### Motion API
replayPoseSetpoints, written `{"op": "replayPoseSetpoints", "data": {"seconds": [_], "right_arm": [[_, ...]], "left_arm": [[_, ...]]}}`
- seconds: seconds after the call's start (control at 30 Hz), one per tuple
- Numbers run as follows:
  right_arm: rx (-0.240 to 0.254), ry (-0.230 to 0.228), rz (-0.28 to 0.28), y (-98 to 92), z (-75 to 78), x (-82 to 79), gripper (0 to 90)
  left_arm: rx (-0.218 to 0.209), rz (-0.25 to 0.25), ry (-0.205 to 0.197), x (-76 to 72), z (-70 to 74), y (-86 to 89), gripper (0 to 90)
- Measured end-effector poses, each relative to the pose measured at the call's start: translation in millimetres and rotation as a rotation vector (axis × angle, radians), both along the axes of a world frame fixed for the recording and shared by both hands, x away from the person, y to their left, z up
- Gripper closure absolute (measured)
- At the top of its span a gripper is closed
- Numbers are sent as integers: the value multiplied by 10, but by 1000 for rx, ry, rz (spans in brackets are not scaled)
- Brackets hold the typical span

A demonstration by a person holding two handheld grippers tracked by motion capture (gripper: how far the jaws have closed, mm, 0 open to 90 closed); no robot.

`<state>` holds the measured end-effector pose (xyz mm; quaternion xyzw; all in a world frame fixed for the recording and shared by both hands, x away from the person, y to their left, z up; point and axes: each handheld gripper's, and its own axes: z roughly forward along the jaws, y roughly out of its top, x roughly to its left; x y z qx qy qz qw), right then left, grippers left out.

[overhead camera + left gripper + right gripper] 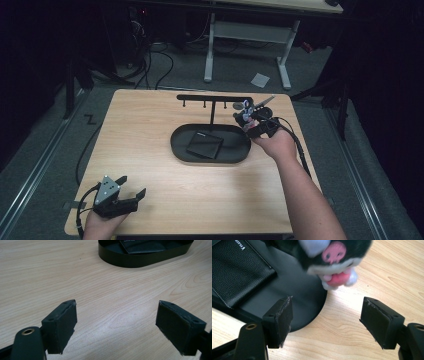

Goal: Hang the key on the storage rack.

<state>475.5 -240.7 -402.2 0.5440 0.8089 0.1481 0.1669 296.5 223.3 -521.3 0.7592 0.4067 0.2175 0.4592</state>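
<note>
**Right gripper (325,322) spread wide below a plush charm**

Hung just beyond the parted jaws: a black-and-white plush charm (334,257), above the oval tray's (312,297) edge. Held a black wallet (237,270) inside. Left gripper (116,325) likewise unclenched, empty, low over bare wooden table (112,290), well apart.

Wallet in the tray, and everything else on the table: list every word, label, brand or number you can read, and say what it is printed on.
Wallet: a short line of small white print near its top edge in the right gripper view, cut off and too small to read.
Same wallet in the left gripper view: a faint pale mark, too blurred to read.
Plush toy, tray, rack, table: no text seen.
</note>
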Motion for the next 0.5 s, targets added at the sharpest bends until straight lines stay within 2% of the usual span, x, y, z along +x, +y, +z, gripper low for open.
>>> {"op": "replayPoseSetpoints", "data": {"seconds": [0.13,0.3,0.4,0.43,0.5], "right_arm": [[-7,-7,11,-25,4,-71,261],[6,-13,18,-49,-14,-161,261],[9,-32,31,-68,-41,-245,251],[31,-34,31,-70,-59,-313,250],[26,-34,36,-68,-68,-335,242]], "left_arm": [[3,2,-3,3,-2,-6,175],[7,2,-1,7,-6,-17,173],[12,0,-1,4,-6,-26,173],[13,1,-2,3,-7,-29,173],[13,2,-2,5,-10,-34,173]]}}
